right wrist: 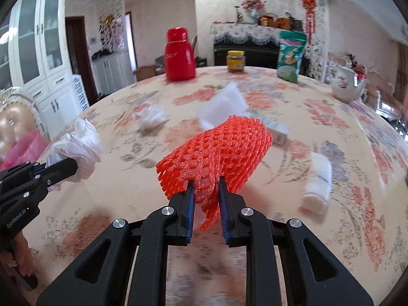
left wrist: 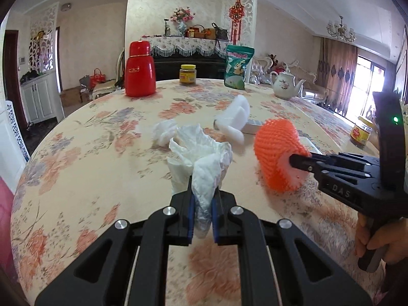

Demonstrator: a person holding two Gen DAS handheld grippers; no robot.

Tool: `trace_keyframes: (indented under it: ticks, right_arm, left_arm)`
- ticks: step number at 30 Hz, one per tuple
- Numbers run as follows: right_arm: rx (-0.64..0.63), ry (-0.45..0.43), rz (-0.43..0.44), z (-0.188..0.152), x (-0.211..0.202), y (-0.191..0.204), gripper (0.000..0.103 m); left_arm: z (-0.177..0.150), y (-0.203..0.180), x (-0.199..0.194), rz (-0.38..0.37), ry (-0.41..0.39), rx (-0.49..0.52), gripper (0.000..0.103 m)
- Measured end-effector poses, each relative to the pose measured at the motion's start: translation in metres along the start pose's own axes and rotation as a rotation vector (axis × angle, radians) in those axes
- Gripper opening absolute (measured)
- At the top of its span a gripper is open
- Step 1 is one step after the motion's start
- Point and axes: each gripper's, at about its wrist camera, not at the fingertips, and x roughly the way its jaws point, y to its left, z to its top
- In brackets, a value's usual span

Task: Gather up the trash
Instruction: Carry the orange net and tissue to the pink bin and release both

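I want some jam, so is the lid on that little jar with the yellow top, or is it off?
On. The jar stands upright at the table's far edge with its yellow lid sitting on top; the right wrist view shows it capped too.

Both handheld grippers were matte black, with slotted linkage arms, round silver screw heads and blue pads lining the fingers [left wrist: 191, 209]. The right gripper [left wrist: 298, 162] carried raised lettering and a green indicator light; the left gripper [right wrist: 68, 168] bore white "GenRobot.AI" print.
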Motion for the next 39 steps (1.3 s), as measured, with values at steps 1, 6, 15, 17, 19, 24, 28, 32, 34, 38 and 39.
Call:
trace_keyframes:
  ticks: [1, 6, 15, 17, 19, 24, 28, 32, 34, 38, 39]
  right_arm:
    - [-0.009, 0.007, 0.013, 0.001, -0.001, 0.007, 0.02]
    - [-0.087, 0.016, 0.057, 0.002, -0.017, 0.048, 0.02]
    - [-0.098, -0.048, 0.107, -0.016, -0.057, 0.086, 0.02]
    - [-0.103, -0.067, 0.123, -0.02, -0.062, 0.093, 0.02]
    - [-0.12, -0.079, 0.129, -0.024, -0.065, 0.103, 0.02]
    - [-0.168, -0.113, 0.156, -0.028, -0.069, 0.127, 0.02]
    - [-0.206, -0.143, 0.203, -0.023, -0.072, 0.149, 0.02]
    - [-0.249, -0.154, 0.244, -0.014, -0.069, 0.173, 0.02]
    - [-0.266, -0.165, 0.275, -0.009, -0.066, 0.186, 0.02]
    - [-0.307, -0.179, 0.333, 0.001, -0.057, 0.218, 0.02]
    - [-0.317, -0.182, 0.345, 0.003, -0.054, 0.226, 0.02]
  left_arm:
    - [-0.002, 0.002, -0.003, 0.002, 0.0, -0.001, 0.011]
    - [-0.009, 0.026, -0.02, 0.015, -0.015, -0.03, 0.011]
    - [-0.024, 0.051, -0.05, 0.034, -0.05, -0.037, 0.011]
    - [-0.029, 0.053, -0.057, 0.04, -0.054, -0.028, 0.011]
    - [-0.033, 0.056, -0.064, 0.034, -0.057, -0.033, 0.011]
    - [-0.036, 0.067, -0.082, 0.048, -0.089, -0.047, 0.011]
    - [-0.039, 0.082, -0.1, 0.087, -0.117, -0.048, 0.011]
    - [-0.043, 0.099, -0.115, 0.124, -0.139, -0.06, 0.011]
    - [-0.046, 0.108, -0.125, 0.142, -0.154, -0.063, 0.011]
    - [-0.05, 0.13, -0.144, 0.194, -0.176, -0.079, 0.011]
    - [-0.05, 0.135, -0.147, 0.204, -0.179, -0.085, 0.011]
